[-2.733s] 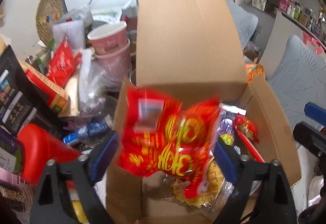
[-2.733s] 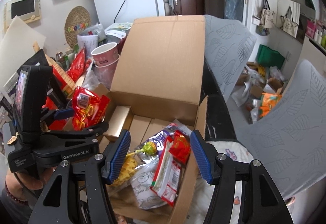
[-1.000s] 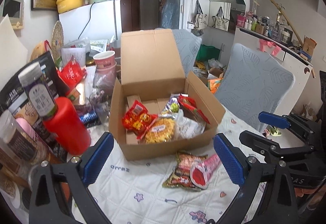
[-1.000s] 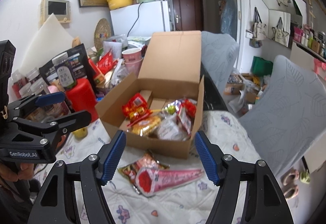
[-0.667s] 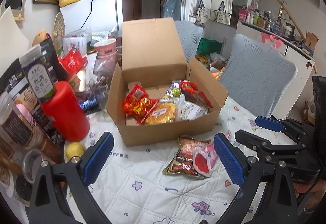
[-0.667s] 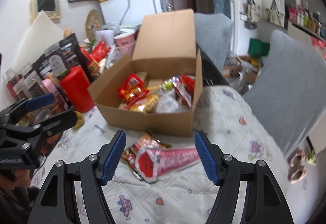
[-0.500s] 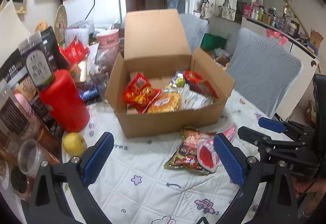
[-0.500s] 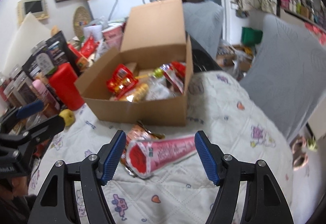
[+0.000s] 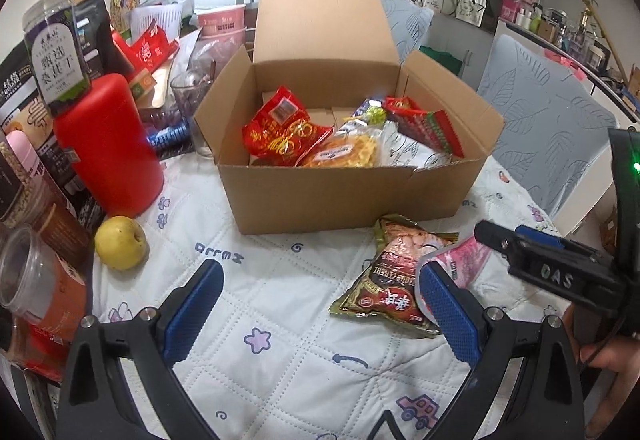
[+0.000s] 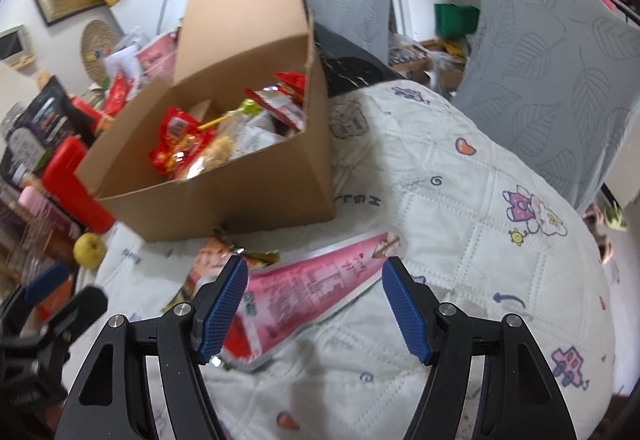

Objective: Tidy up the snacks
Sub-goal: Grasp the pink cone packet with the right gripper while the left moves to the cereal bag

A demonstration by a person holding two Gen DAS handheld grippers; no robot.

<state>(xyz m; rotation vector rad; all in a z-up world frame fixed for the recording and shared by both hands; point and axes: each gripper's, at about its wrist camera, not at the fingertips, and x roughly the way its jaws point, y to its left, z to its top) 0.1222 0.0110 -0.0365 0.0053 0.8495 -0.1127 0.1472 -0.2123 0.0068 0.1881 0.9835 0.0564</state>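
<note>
Already the box (image 9: 352, 192) holds most of the snacks: a red bag (image 9: 280, 128) at its ten o'clock, a yellow pack (image 9: 344, 154) in the middle and red-and-green packets (image 9: 424, 124) toward two o'clock, with its lid standing open at twelve. Two snacks are left on the quilt (image 9: 280, 320), just at the box's six o'clock: a dark bag (image 9: 388, 280) and a pink cone (image 10: 320, 280) lying partly over it. The right gripper (image 10: 316, 304) hangs over the cone, jaws wide and empty; the cone's wide end lies by the left pad, its tip pointing to about two o'clock, and neither pad seems to press on it. The left gripper (image 9: 320, 312) is likewise spread and empty, over bare quilt with the dark bag at its three o'clock. By my reckoning the job is nearly done; only those two packets need lifting in. An apple (image 9: 120, 240) and red tub (image 9: 108, 144) sit at the box's eight and nine o'clock.
</note>
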